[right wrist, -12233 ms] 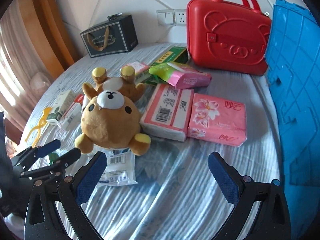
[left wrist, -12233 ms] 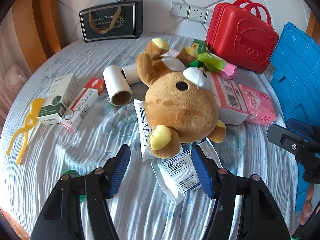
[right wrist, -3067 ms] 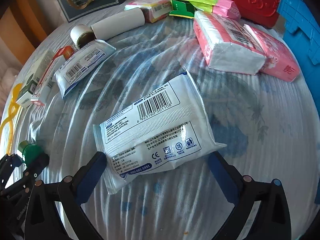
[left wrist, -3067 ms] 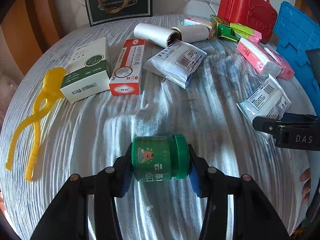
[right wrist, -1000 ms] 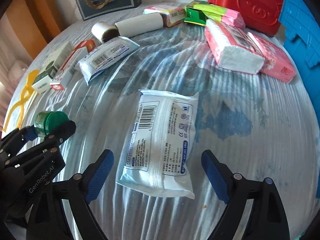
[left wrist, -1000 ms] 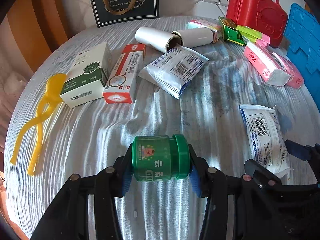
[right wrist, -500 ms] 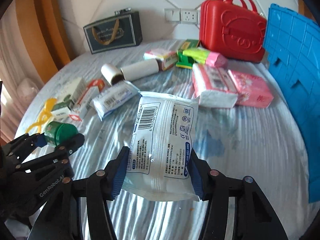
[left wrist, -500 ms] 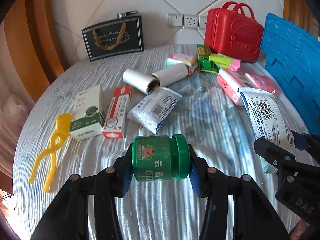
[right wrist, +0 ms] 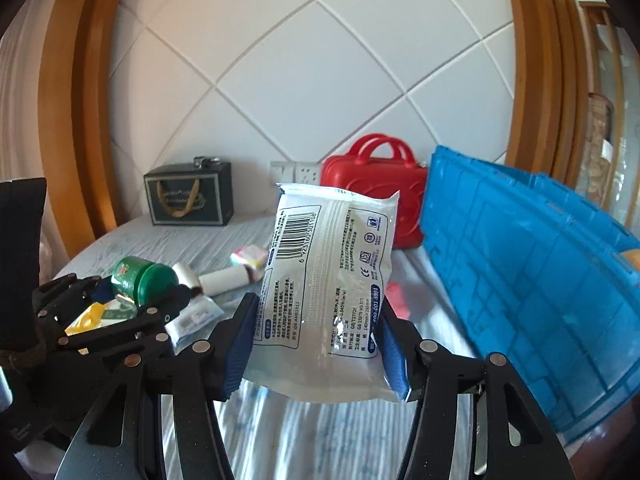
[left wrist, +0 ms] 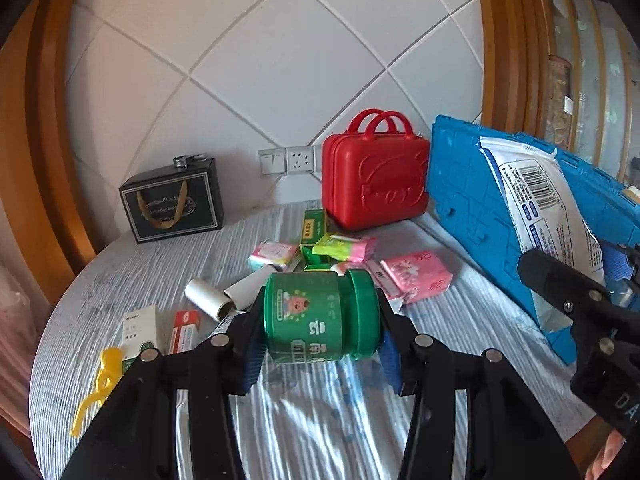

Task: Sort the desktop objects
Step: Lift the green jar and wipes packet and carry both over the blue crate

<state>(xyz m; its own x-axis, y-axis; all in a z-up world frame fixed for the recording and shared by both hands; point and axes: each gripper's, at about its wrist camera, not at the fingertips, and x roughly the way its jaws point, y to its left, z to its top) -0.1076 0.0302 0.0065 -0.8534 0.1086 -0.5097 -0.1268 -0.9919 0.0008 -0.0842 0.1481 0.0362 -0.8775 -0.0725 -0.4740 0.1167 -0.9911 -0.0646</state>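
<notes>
Wet-wipe pack (right wrist: 324,296) | clamped in right tongs (right wrist: 316,350), raised beside blue crate (right wrist: 532,288) for likely drop-in | green jar (left wrist: 320,318) gripped sideways by left tongs (left wrist: 320,346), also lifted clear

White quilted wall panel (left wrist: 280,60) with diagonal seams, wooden frame (left wrist: 24,160) at left, light switch (left wrist: 272,162) beside power socket (left wrist: 300,159), striped bedspread (left wrist: 140,272).

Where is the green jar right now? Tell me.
The green jar is clamped sideways in the left gripper, held above the table, in front of the red case.
</notes>
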